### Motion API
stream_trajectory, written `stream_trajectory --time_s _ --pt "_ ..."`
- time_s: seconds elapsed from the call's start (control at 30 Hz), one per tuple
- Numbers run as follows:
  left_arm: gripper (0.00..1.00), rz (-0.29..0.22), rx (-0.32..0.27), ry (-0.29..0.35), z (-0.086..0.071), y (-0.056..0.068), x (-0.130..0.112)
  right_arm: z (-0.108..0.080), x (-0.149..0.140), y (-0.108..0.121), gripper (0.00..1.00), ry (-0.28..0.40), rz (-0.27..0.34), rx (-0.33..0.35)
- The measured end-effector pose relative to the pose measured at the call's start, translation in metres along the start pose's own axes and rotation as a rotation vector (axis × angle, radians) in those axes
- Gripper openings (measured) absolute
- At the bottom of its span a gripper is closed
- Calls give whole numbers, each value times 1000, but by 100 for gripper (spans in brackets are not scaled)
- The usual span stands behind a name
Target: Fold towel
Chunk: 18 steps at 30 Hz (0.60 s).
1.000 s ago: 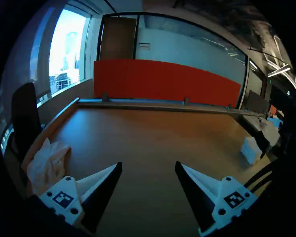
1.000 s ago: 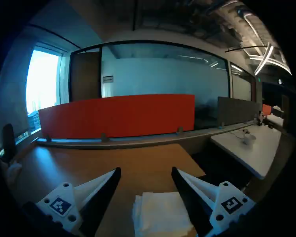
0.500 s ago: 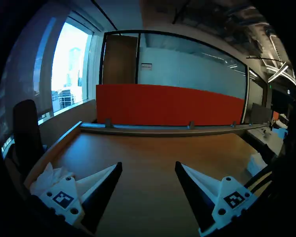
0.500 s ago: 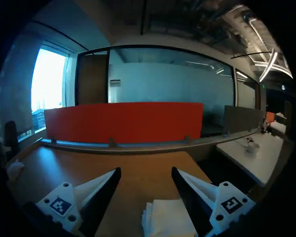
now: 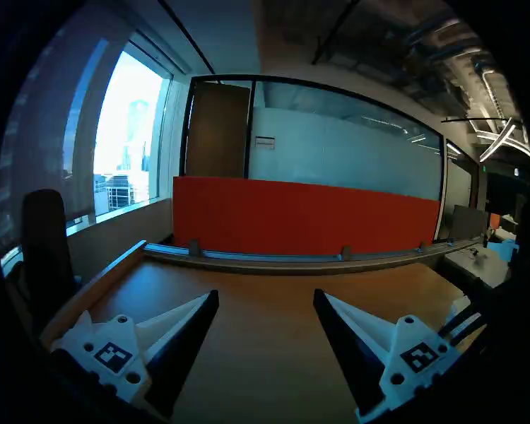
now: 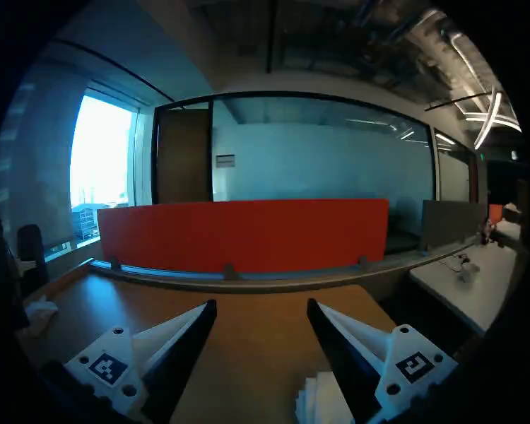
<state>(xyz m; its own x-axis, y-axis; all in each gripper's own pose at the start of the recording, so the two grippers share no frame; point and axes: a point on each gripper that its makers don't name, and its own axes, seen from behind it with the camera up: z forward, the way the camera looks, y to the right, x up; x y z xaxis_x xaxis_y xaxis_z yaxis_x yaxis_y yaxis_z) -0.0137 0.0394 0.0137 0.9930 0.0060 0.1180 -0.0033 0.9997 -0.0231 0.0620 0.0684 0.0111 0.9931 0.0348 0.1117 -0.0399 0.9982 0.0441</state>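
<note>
Hovering left gripper [image 5: 265, 292], right gripper [image 6: 260, 302], jaws apart

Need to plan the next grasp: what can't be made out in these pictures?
Right gripper view: stack of folded white towels, cut off by the bottom edge and partly behind a finger of the right tool; count unclear.
Right gripper view: crumpled white cloth at the wooden table's edge, too small and dim.

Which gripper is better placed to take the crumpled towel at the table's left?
Probably the left gripper: the table's left edge runs close beside it. From the right gripper the crumpled towel lies far off to the left, with a folded stack near it.
</note>
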Motion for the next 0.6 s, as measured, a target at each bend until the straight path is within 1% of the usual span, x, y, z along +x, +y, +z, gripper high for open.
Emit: stream_trajectory --time_s 0.2,0.3,0.47,0.6 --pt "100 12 5 33 2 -1 11 4 0 -26 99 14 -5 21" --pt "100 8 5 46 1 -2 15 5 3 -31 99 13 -7 18" --pt "100 -3 2 64 0 -3 20 7 16 -37 99 39 17 3" --pt "100 1 4 73 0 -4 24 8 19 -44 99 44 30 15"
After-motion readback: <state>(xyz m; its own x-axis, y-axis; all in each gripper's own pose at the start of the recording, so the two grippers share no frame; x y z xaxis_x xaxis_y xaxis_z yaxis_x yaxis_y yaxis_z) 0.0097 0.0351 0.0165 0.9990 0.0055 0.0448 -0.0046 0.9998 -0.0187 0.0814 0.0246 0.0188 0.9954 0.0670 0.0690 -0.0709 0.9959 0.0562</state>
